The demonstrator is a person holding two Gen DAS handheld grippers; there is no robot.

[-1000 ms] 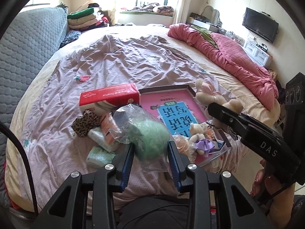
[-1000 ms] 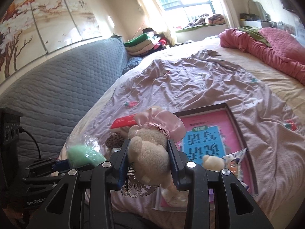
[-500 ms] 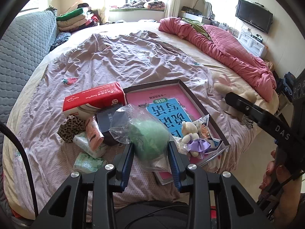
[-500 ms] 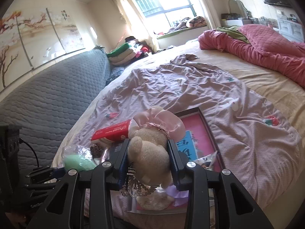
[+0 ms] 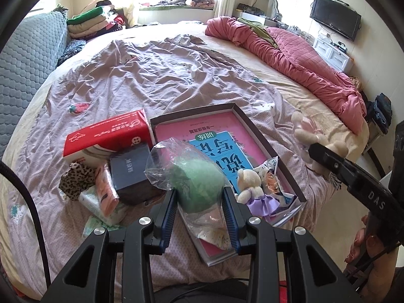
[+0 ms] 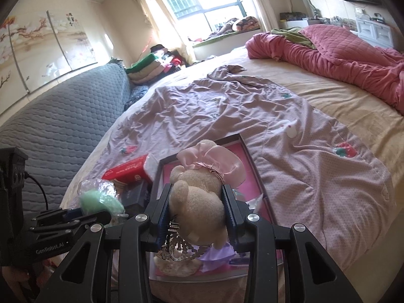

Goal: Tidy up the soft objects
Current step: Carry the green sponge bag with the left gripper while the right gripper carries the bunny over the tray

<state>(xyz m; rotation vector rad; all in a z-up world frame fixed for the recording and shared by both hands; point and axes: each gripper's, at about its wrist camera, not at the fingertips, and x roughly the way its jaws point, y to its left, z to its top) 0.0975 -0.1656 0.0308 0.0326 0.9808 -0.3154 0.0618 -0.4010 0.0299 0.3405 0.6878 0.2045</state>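
Observation:
My left gripper [image 5: 199, 197] is shut on a green soft ball in a clear plastic bag [image 5: 195, 180], held above the near edge of the bed. My right gripper [image 6: 197, 197] is shut on a beige plush bear with a pink bow [image 6: 199, 189]; a silver beaded trim hangs below it. In the left wrist view that bear [image 5: 306, 136] shows at the right with the right gripper's arm. A small plush bear in a purple dress [image 5: 252, 186] lies in the brown box lid [image 5: 255, 131] on a pink book [image 5: 176, 133]. The bagged ball [image 6: 97, 199] shows at the left of the right wrist view.
A red tissue pack [image 5: 108, 133], a dark box [image 5: 131, 169], a leopard-print item [image 5: 75, 179] and small wrapped packs [image 5: 106, 197] lie left of the lid on the mauve sheet [image 5: 156, 75]. A pink quilt [image 5: 290, 50] lies at the right, a grey headboard [image 5: 22, 58] at the left.
Both grippers have drawn back toward the near bed edge and sunk a little, each keeping its hold. The pile and box lid look farther off, and more of the bed shows.

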